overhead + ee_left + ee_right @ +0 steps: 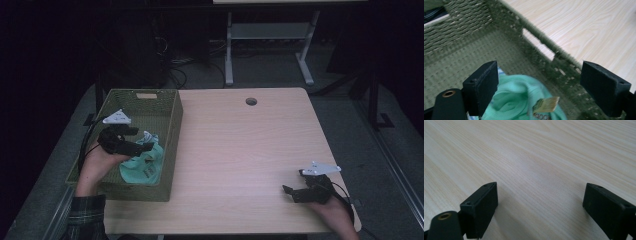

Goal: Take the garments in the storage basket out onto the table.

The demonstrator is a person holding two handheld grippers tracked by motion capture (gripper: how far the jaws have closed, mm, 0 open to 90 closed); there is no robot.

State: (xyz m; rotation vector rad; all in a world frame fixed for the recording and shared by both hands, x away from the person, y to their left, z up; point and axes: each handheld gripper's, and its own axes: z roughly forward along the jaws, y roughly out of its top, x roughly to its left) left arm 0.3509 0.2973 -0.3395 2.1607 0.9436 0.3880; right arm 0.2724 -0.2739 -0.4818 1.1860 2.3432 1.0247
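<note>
Over on the left side of the table (240, 150), the left gripper (142, 139) hangs inside the green woven basket (172, 145), jaws spread wide with nothing between them. Right under it lies the mint-green cloth (142, 167), bunched up on the basket floor at the near end, close against the wall on the table side. From the left gripper view, the left gripper (537, 82) hovers just above that cloth (516, 95), the crumpled folds sitting low between the two black jaws, and a small tan tag (546, 104) pokes up from the fabric; whether a jaw actually touches the cloth is hard to tell. The basket (541, 42) wall, with its handle slot, runs diagonally just beyond. Now the other side: the right gripper (295, 192) rests low near the table's near right corner, well apart from the basket. In the right gripper view, the right gripper (540, 205) is wide open too, bare wood grain of the table (536, 157) stretching between the jaws.
</note>
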